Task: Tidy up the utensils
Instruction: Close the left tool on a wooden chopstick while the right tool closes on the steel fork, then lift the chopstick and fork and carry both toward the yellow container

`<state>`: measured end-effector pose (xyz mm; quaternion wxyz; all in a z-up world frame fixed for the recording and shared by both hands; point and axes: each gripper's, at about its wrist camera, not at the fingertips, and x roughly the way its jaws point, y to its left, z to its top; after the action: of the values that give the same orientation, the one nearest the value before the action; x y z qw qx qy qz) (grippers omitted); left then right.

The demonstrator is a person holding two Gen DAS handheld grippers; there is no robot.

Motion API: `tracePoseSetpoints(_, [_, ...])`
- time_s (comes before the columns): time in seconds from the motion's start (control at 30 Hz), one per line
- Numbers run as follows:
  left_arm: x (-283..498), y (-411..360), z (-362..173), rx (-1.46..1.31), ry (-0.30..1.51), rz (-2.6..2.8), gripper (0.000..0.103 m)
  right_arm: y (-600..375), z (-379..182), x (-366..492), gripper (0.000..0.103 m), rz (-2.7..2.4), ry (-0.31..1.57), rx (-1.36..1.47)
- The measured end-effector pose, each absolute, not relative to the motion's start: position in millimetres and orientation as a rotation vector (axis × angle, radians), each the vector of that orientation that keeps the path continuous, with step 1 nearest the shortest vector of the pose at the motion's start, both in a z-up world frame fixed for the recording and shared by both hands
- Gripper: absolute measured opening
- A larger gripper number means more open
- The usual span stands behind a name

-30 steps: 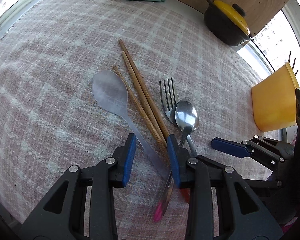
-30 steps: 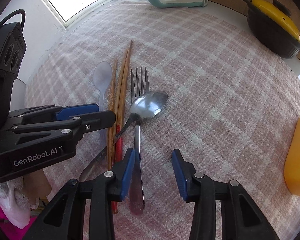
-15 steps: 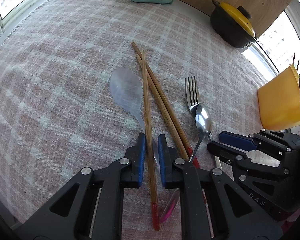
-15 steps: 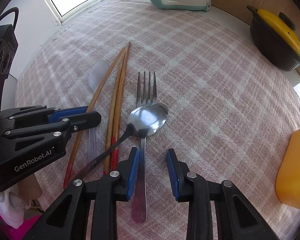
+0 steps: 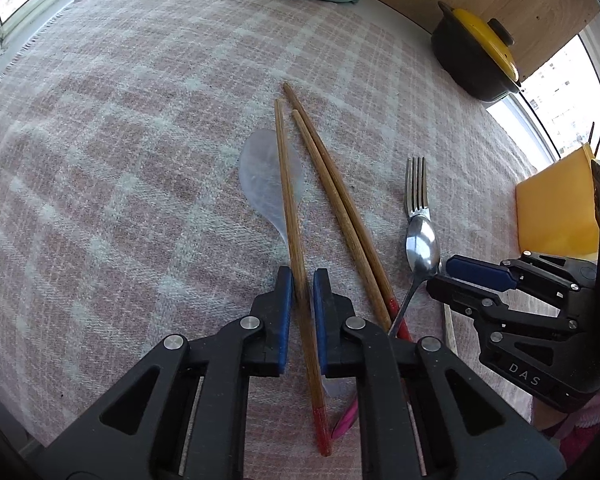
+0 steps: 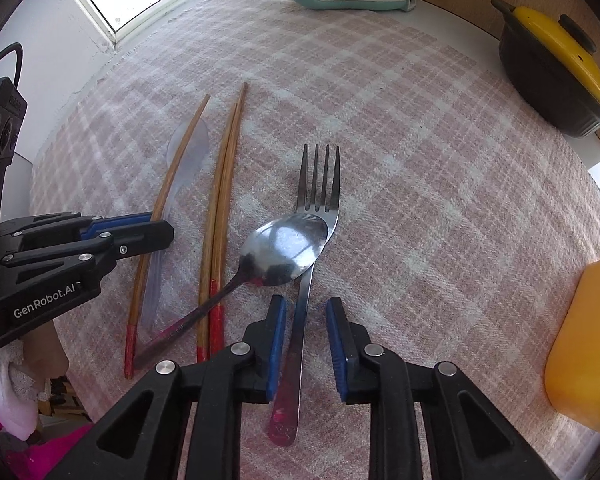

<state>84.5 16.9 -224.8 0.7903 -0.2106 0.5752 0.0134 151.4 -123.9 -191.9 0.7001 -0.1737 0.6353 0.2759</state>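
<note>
Three wooden chopsticks lie mid-desk on the checked cloth [image 5: 100, 200]: the single chopstick [image 5: 290, 216] crosses a translucent plastic spoon [image 5: 266, 184], and the left tool [image 5: 299, 292] is nearly closed around its shaft. The chopstick pair [image 6: 222, 200] lies just beside it. The right tool [image 6: 306, 320] stands partly open astride the fork [image 6: 314, 216] handle, its blue pads clear of it. A metal spoon [image 6: 284, 248] overlaps the fork's neck. A yellow container [image 6: 584, 352] sits at the desk's right edge.
</note>
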Motion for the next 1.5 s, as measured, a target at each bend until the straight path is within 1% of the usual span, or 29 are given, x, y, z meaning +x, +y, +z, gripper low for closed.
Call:
tracePoseSetpoints(0.17, [93.4, 21.2, -222.9, -0.462, 1.240, 0.027, 0.008, -115.4, -193.9, 162.4, 0.025, 0.622, 1.439, -0.419])
tracePoseSetpoints(0.23, [95.7, 23.0, -223.1, -0.464, 1.237, 0.022, 0.008, -112.7, -194.4, 163.8, 0.018, 0.617, 1.434, -0.448])
tracePoseSetpoints(0.33, [94.4, 23.9, -222.5, -0.466, 1.225, 0.025, 0.008, -111.1, -194.9, 163.2, 0.015, 0.623, 1.435, -0.464])
tracePoseSetpoints(0.4, [91.8, 26.2, -221.3, -0.479, 1.215, 0.029, 0.006, -110.4, -194.9, 162.4, 0.008, 0.623, 1.431, -0.463])
tracePoseSetpoints(0.47, [89.4, 27.2, -218.2, -0.487, 1.201, 0.030, 0.005, -110.4, -194.8, 162.7, 0.006, 0.619, 1.432, -0.445])
tracePoseSetpoints(0.8, [79.1, 25.7, -206.4, -0.469, 1.154, 0.052, 0.004, -133.9, -191.0, 159.0, 0.004, 0.585, 1.424, -0.357])
tracePoseSetpoints(1.07, [75.1, 14.6, -196.9, -0.482, 1.130, 0.039, 0.004, -170.9, -184.2, 163.3, 0.003, 0.537, 1.418, -0.267])
tracePoseSetpoints(1.5, [87.7, -5.6, -170.5, -0.450, 1.075, 0.007, 0.004, -203.0, -149.7, 163.8, 0.003, 0.493, 1.330, -0.212])
